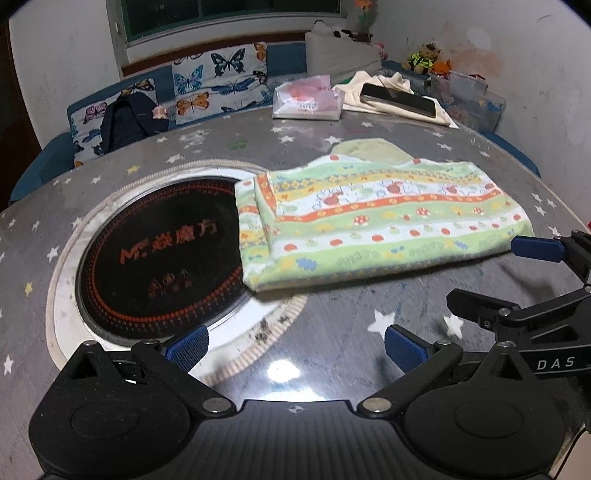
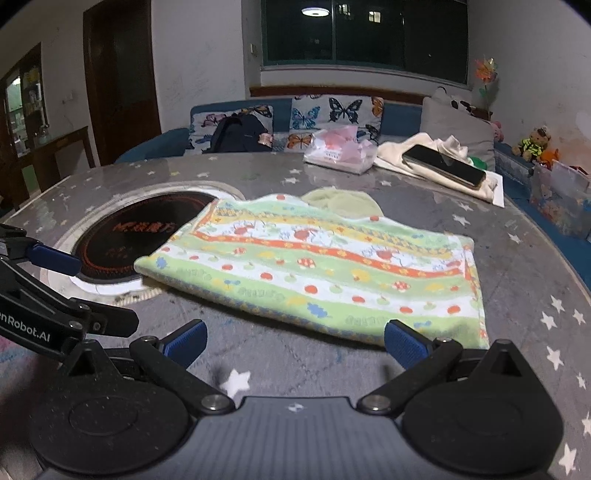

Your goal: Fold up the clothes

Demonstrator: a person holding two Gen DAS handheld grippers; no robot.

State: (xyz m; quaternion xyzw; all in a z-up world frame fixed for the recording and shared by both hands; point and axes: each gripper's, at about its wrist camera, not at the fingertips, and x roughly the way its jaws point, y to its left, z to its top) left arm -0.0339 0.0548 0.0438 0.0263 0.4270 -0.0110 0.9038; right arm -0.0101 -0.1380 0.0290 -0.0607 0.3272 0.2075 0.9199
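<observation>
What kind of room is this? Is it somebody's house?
Most likely a living or dining room in a home. A sofa with butterfly cushions stands behind the table, a teddy bear sits in the corner, and a cooktop is built into the tabletop.

Both cameras sit low over the near edge of the desk, each looking forward between its own claw's fingers toward the far sofa and window. The left view stands further left, the right further right. Both share the patterned cloth and round cooktop.
</observation>
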